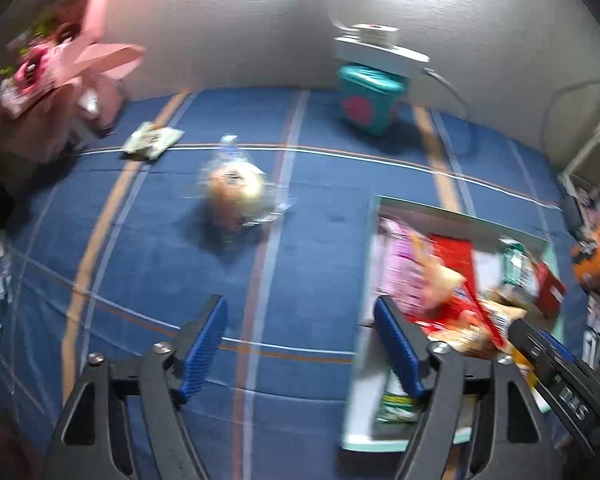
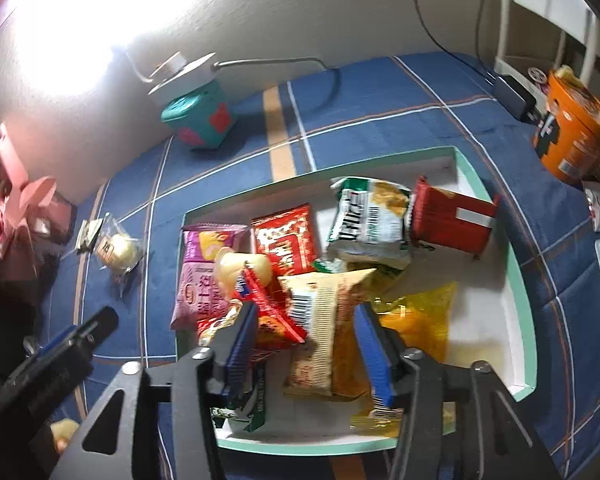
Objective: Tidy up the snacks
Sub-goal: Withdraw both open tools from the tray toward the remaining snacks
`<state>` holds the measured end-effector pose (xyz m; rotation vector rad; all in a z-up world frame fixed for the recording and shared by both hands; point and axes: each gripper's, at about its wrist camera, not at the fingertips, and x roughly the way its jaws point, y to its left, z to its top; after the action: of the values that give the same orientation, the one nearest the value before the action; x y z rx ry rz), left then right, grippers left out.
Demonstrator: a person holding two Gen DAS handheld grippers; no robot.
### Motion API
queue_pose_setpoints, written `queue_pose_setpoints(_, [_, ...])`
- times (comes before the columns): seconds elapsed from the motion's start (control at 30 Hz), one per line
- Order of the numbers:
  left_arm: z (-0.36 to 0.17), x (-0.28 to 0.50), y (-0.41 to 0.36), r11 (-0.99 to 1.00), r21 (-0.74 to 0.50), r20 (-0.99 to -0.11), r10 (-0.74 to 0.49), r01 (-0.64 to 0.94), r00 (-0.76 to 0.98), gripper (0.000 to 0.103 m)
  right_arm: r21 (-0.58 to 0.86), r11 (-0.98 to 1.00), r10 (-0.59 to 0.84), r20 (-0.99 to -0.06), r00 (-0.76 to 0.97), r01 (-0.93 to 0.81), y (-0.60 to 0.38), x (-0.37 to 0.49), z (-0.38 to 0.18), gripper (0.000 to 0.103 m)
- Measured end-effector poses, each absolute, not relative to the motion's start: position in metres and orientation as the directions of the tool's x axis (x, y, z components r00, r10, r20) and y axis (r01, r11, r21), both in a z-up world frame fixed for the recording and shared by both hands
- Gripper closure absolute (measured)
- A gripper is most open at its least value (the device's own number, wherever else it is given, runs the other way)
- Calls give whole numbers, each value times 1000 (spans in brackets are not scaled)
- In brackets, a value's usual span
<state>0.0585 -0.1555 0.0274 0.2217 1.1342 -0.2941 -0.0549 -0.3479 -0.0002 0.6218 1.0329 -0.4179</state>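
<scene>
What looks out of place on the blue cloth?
Two snacks lie outside the tray: a clear-wrapped bun and a small pale packet beyond it. Inside, packets are heaped crookedly.

Your left gripper (image 1: 300,344) hangs over the cloth (image 1: 160,264), with the tray (image 1: 364,412) just to its right. Ahead of it lies a wrapped bun (image 1: 234,190); farther back and left, a flat packet (image 1: 152,141). A box (image 1: 367,100) stands near the wall (image 1: 228,32) behind. Your right gripper (image 2: 306,344) sits over the tray (image 2: 520,280), where snack packets (image 2: 328,320) lie piled. A cup (image 2: 572,136) stands beyond the tray's far right corner.
</scene>
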Motion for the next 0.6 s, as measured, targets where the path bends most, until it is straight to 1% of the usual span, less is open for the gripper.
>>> queue_pose_setpoints(0.03, [26,61,-152,943,37,-912,-104,331,397,15,273,763,-35,-888,459,586,-344,-53,0,40])
queue_pose_setpoints(0.1, [25,67,-142,949,66,-908,-71,308,412,11,266,776,-37,-887,461,573,-338,-49,1,29])
queue_pose_setpoints(0.13, [24,70,-137,952,80,-907,-54,296,417,10,264,780,-36,-886,462,568,-336,-47,2,26])
queue_pose_setpoints(0.2, [24,74,-129,957,96,-905,-31,274,423,9,262,792,-34,-883,468,552,-329,-44,2,15])
queue_pose_setpoints(0.23, [24,75,-125,959,99,-905,-25,266,424,9,260,796,-34,-883,469,546,-327,-42,2,13])
queue_pose_setpoints(0.3, [23,78,-120,962,92,-906,-26,258,422,9,248,808,-40,-882,469,534,-320,-40,2,1])
queue_pose_setpoints(0.33, [23,78,-118,962,92,-906,-26,257,422,9,243,813,-43,-882,470,530,-318,-39,3,0])
queue_pose_setpoints(0.47, [20,83,-109,963,95,-908,-21,254,419,7,228,825,-57,-878,476,518,-310,-34,3,0])
queue_pose_setpoints(0.6, [16,86,-98,966,65,-918,-41,251,394,7,220,837,-60,-873,483,501,-302,-28,4,0])
